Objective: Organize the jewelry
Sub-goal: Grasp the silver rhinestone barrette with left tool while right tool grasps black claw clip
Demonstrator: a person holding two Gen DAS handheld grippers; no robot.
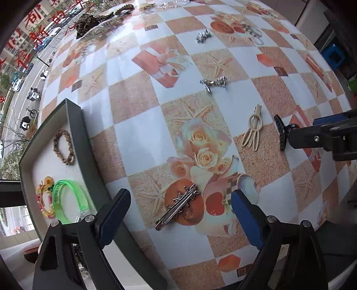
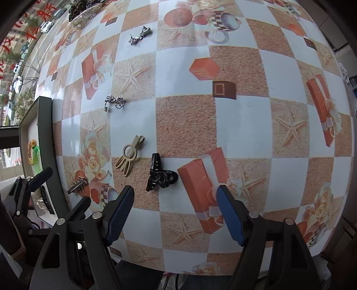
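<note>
A silver bar hair clip lies on the patterned tablecloth between the fingers of my left gripper, which is open and points down over it without the pads touching it. A black claw clip rests just beyond the tips of my right gripper, also open with nothing held. In the left wrist view the right gripper reaches in from the right beside the black claw clip. A dark-framed tray at the left holds a brown braided bracelet, a green bangle and a yellow-pink bracelet.
A beige hair clip lies left of the black one. Two silver rhinestone pieces sit farther back. A leopard scrunchie and more clips are at the far edge by the window. The table edge runs close on the right.
</note>
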